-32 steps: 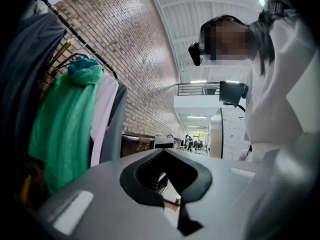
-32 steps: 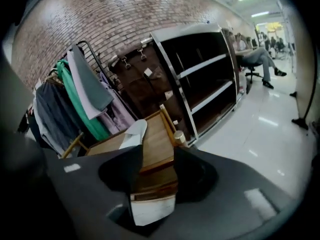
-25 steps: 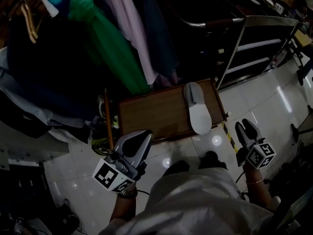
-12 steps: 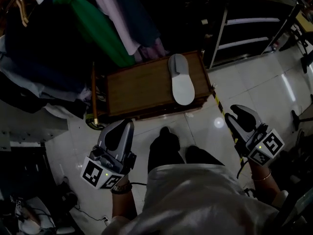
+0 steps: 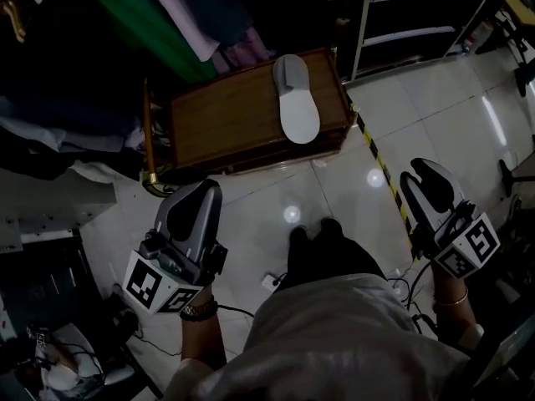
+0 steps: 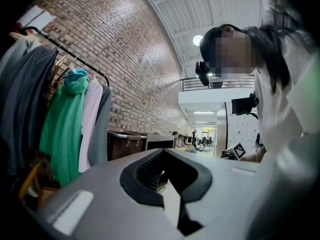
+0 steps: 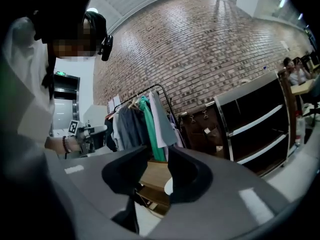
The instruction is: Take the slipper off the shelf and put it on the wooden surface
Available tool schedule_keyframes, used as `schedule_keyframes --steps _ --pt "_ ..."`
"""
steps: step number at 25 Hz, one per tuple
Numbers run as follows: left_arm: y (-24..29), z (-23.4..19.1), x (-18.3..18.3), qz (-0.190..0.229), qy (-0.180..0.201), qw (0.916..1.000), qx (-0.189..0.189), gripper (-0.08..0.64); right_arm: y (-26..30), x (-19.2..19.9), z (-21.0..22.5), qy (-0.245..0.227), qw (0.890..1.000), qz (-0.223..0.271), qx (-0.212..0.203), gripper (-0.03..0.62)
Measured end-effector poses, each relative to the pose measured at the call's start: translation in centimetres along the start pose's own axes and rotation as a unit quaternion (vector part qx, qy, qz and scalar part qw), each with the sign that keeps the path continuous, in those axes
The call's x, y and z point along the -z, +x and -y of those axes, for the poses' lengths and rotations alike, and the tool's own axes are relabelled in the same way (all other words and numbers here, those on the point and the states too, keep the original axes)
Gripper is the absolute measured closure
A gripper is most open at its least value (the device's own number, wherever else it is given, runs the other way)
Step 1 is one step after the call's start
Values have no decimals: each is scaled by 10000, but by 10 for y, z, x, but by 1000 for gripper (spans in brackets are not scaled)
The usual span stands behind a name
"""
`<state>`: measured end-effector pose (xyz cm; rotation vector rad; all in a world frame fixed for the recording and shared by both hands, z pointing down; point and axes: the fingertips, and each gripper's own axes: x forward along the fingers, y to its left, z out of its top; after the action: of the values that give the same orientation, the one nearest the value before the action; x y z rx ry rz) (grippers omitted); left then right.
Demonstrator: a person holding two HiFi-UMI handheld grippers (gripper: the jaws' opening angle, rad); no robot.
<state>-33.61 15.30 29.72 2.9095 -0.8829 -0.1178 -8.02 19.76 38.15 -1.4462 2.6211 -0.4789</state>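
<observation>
Slipper (image 5: 294,98) lies at the top centre of the head view. The dark shelf (image 5: 418,23) fills the upper right. Left of it, the wooden surface (image 5: 226,119) carries the slipper on its right end. Left gripper (image 5: 205,192), lower left, has its jaws tip to tip and empty. Right gripper (image 5: 428,172), lower right, has jaws partly apart and closing, with nothing between them.
</observation>
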Motion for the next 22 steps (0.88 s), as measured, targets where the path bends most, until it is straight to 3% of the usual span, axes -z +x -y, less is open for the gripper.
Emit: schedule_keyframes --steps 4,8,10,16,22 --pt "-10 35 -3 151 53 9992 354 563 9 -7 -63 -158 9981 171 -567 459" --pt "-24 74 9 98 -14 9969 785 563 19 -5 -122 -739 9925 54 -974 460" --pt "-23 85 13 104 -104 9954 945 563 28 -2 -137 -932 9895 -96 -1100 472" --pt "-19 114 7 112 -46 9915 1297 563 35 -9 -174 -906 9860 -110 -1393 526" --pt "-30 109 -7 263 -130 9906 1333 563 35 -2 -196 -1057 9826 -242 -1505 526"
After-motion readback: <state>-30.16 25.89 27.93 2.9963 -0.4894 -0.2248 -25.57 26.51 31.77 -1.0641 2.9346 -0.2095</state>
